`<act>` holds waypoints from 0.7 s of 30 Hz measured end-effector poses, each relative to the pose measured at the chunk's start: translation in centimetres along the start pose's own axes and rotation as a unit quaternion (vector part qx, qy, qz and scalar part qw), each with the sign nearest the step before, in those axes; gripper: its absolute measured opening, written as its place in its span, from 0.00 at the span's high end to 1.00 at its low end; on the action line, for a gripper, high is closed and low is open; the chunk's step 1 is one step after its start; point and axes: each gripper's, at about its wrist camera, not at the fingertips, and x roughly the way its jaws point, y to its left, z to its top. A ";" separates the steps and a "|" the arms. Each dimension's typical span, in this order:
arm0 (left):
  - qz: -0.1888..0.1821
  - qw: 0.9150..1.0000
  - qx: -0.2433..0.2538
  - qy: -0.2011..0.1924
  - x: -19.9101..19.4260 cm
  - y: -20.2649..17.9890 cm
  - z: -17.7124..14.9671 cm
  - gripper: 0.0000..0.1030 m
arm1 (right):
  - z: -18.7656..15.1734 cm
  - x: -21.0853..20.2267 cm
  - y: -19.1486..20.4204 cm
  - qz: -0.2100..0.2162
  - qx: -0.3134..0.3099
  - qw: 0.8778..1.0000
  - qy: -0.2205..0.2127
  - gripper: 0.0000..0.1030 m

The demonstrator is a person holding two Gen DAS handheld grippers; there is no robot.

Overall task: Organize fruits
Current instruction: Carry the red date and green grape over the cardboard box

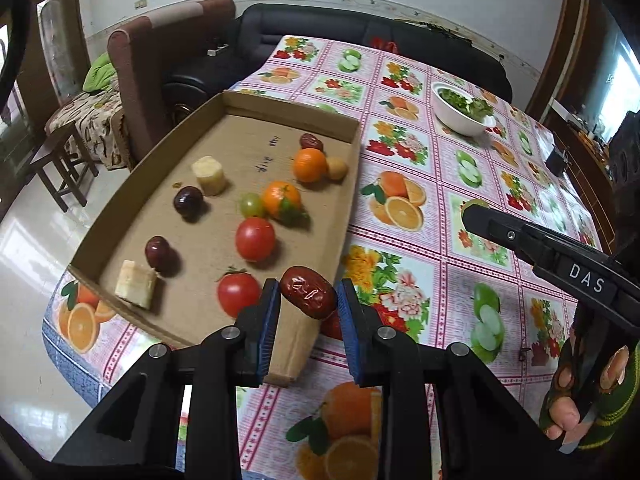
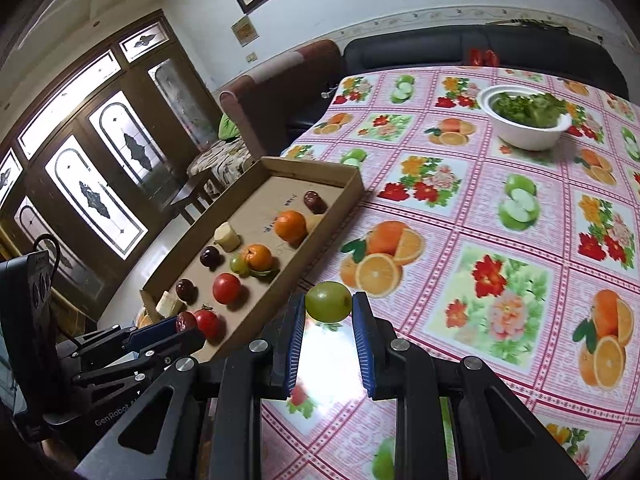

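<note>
Fruits are lying scattered in the cardboard tray [image 1: 120,216] at the left edge of the tabletop [image 1: 440,248], and in the left wrist view the left hand-held gripper [image 1: 307,300] is clamping a wrinkled red date [image 1: 307,295] between its blue pads, hanging just over the tray's near right wall. A tomato [image 1: 238,294] is sitting just beside the left pad, so a low descent is risking a knock that sends it rolling into the pale cut chunk [image 1: 136,284] or the dark plum [image 1: 157,253]. The date is glossy and held only at its ends, so it is liable to twist out, probably onto the tray wall and off toward the cloth. In the right wrist view the right hand-held gripper [image 2: 329,304] is pinching a green grape [image 2: 329,302] at the very pad tips, above the tabletop and just outside the tray [image 2: 352,184]. The grape is round and smooth, so it is likely to squirt free and roll away across the tabletop, or to burst if squeezed harder. The left hand-held gripper [image 2: 188,326] is showing close by at lower left, so both aiming for the same corner are risking a collision.
</note>
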 end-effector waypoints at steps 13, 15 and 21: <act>0.020 1.000 -0.024 -0.002 0.3 3.8 0.7 0.74 | 2.3 3.6 3.6 0.021 -0.043 0.999 0.015 0.77; 0.026 0.999 -0.029 -0.002 0.6 4.6 1.1 0.74 | 3.0 4.5 4.0 0.024 -0.048 0.998 0.017 0.77; 0.046 0.997 -0.054 0.000 2.1 7.7 3.4 0.74 | 5.7 8.2 5.4 0.021 -0.068 0.997 0.027 0.77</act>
